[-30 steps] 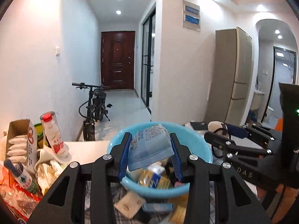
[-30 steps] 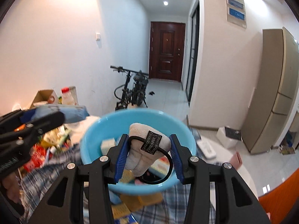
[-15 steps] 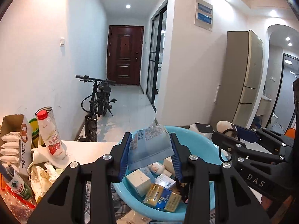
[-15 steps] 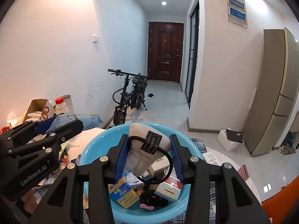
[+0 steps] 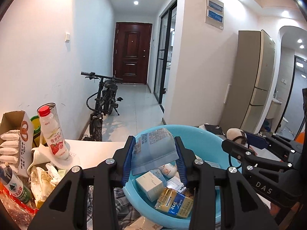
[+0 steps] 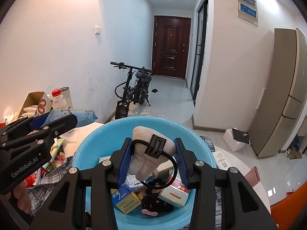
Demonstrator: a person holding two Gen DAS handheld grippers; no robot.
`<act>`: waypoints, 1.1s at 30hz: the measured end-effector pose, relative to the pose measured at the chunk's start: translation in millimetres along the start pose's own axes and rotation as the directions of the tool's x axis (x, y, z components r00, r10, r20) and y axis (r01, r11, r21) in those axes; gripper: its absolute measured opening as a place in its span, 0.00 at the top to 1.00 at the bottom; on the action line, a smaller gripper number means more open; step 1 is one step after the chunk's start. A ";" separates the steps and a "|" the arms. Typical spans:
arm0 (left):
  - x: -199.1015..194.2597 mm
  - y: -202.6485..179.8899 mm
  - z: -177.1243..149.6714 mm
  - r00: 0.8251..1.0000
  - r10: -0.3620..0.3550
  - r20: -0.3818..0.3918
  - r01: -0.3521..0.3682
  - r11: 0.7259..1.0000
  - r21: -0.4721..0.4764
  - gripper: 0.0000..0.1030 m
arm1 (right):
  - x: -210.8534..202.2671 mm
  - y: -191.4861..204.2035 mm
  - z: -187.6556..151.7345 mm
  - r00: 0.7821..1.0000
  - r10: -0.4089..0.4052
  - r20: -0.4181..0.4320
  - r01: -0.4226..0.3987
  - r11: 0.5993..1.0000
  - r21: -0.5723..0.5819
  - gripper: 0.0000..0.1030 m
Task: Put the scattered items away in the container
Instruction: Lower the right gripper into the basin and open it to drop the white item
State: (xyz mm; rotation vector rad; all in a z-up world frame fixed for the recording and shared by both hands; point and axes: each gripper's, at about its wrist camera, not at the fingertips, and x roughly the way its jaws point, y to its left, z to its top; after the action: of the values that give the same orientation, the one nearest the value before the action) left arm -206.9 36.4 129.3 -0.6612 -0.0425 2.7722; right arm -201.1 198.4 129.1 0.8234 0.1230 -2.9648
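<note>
Both grippers over the blue basin (image 6: 90,147), each pinching an item.

Left gripper (image 5: 154,158) clamps a blue tissue pack (image 5: 153,151); right gripper (image 6: 152,160) clamps a beige plush pouch (image 6: 147,153). Cigarette boxes (image 6: 125,198) lie inside the basin; a drink bottle (image 5: 52,132) stands left of it. A second ago both hung short of the basin.

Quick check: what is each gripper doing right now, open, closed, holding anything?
Left gripper: closed on the blue packet, above the blue basin.
Right gripper: closed on the beige plush item, above the basin.

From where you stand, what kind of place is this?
Most likely a home, looking down an entrance hallway: a wooden front door at its end, a bicycle parked by the wall, and a tall fridge nearby.
</note>
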 end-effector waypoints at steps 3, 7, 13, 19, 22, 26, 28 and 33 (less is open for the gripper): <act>4.7 -4.2 -2.4 1.000 -0.006 -0.015 0.006 1.000 0.011 0.63 | 0.8 1.9 -0.4 1.000 0.001 -0.005 -0.001 1.000 0.000 0.56; 7.4 -12.3 -5.3 1.000 -0.007 -0.023 0.008 0.999 0.038 0.63 | 2.8 7.5 -0.5 1.000 0.002 -0.009 -0.002 1.000 -0.010 0.56; 6.0 -14.1 -5.3 1.000 -0.003 -0.016 0.003 0.999 0.049 0.62 | 3.9 12.8 -1.7 1.000 0.008 -0.012 -0.008 1.000 -0.021 0.56; 9.1 -13.4 -5.4 1.000 -0.001 -0.025 0.002 0.999 0.048 0.62 | 5.1 14.1 -3.2 1.000 0.012 -0.020 -0.013 1.000 -0.025 0.56; 9.1 -13.5 -5.6 1.000 -0.003 -0.025 0.004 0.999 0.048 0.62 | 5.1 15.0 -3.0 1.000 0.013 -0.020 -0.013 1.000 -0.026 0.56; 9.7 -13.2 -5.8 1.000 -0.005 -0.027 0.006 0.999 0.045 0.62 | 5.5 16.4 -3.1 1.000 0.011 -0.018 -0.011 1.000 -0.027 0.56; 10.0 -12.8 -5.9 1.000 -0.006 -0.028 0.007 0.999 0.044 0.62 | 5.6 16.7 -3.2 1.000 0.010 -0.019 -0.010 1.000 -0.028 0.56; 11.4 -11.7 -7.1 0.999 -0.004 -0.031 0.005 0.999 0.044 0.62 | 5.5 17.3 -3.6 1.000 0.011 -0.020 -0.012 0.999 -0.030 0.56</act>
State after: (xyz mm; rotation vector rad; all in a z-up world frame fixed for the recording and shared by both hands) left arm -210.2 50.6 119.0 -0.6921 0.0233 2.7492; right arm -202.5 181.3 122.1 0.8468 0.1622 -2.9372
